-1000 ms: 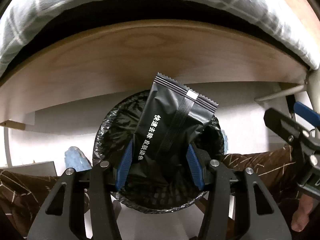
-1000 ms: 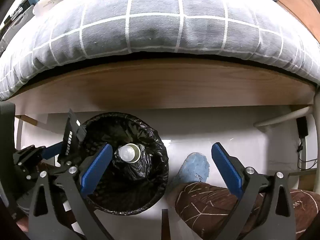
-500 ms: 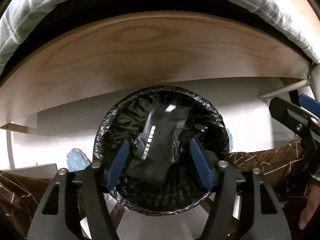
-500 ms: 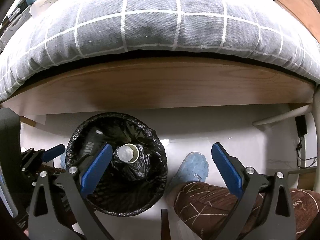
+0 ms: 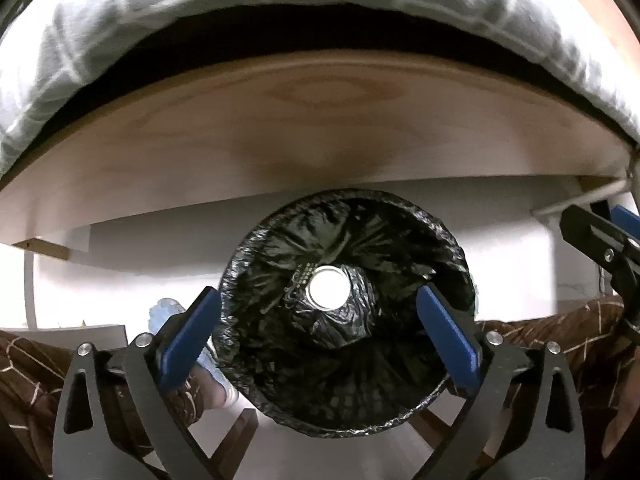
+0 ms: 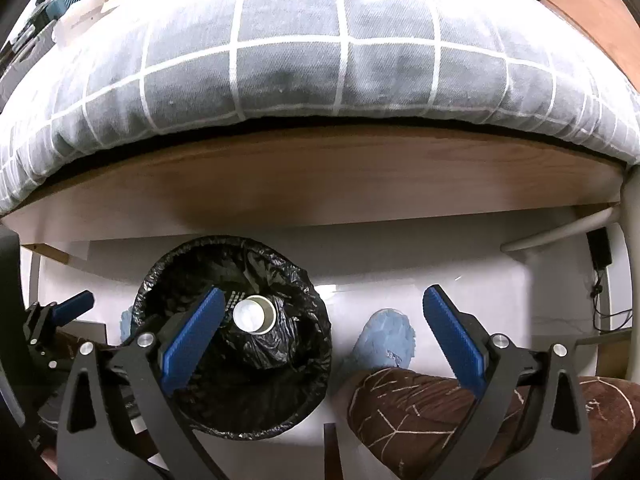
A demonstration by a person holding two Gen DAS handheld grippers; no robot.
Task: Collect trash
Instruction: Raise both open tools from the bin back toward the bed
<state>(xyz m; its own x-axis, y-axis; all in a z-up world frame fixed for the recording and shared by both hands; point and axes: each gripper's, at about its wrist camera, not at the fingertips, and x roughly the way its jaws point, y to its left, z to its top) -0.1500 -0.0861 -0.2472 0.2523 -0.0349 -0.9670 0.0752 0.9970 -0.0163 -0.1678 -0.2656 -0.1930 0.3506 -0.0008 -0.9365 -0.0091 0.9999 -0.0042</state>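
While the bin (image 5: 348,312) sits on the white floor just below the bed's wooden rail (image 5: 312,128), its black liner (image 6: 288,356) holds a pale cup (image 5: 329,291) standing mouth-up near the middle, with a dark wrapper edge (image 5: 301,276) showing just beside the cup. That edge has a dotted pattern, but nothing on it can be read; no brand, label or writing is legible anywhere in either view.

The left gripper (image 5: 320,336) points steeply down over the bin's mouth, its jaws opening to their widest with nothing between them. The right gripper (image 6: 324,340) hangs to the side, jaws spread wide and empty, one blue pad (image 6: 192,336) over the bin's rim and the other over the floor by a blue slipper (image 6: 386,338) and a brown-patterned trouser leg (image 6: 424,412).

I judge the drop into the bin to be the step just finishing. The next move calls for lifting the left gripper clear of the liner and turning toward more trash; the likeliest place seems the clutter (image 6: 76,8) on the grey checked quilt (image 6: 304,52), at the far corner of the bed, though what lies there is too small to tell.
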